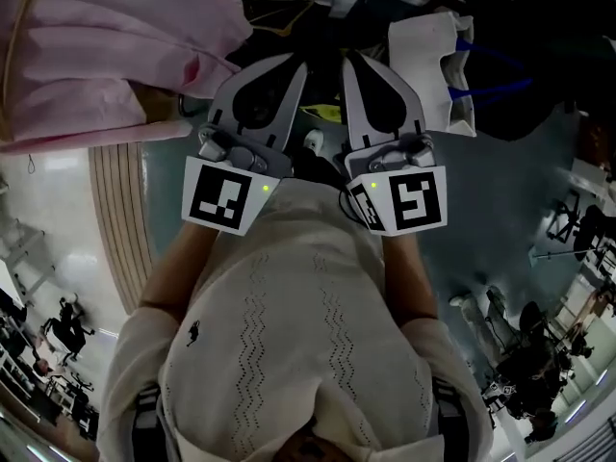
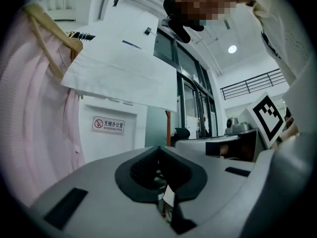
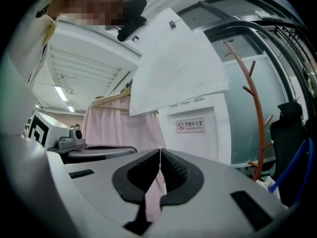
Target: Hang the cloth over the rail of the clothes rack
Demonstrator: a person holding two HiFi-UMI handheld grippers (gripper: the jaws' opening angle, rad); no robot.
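A white cloth (image 2: pixel 124 68) hangs draped high up, above and ahead of both grippers; in the right gripper view the same white cloth (image 3: pixel 178 68) spreads out as a wide sheet. I cannot make out the rail beneath it. My left gripper (image 1: pixel 296 65) and right gripper (image 1: pixel 352 64) are side by side in front of the person's chest, close together. The left gripper (image 2: pixel 158 150) is shut with nothing between its pads. On the right gripper (image 3: pixel 160 153) the jaw tips meet and nothing is held; the pink in the slit is the garment behind.
A pink garment (image 2: pixel 34 108) hangs on a wooden hanger (image 2: pixel 49 33) left of the white cloth. A brown coat stand (image 3: pixel 250 98) rises at the right, by a wall with a no-smoking sign (image 3: pixel 190 126). A white bag with blue straps (image 1: pixel 438 56) lies beyond the right gripper.
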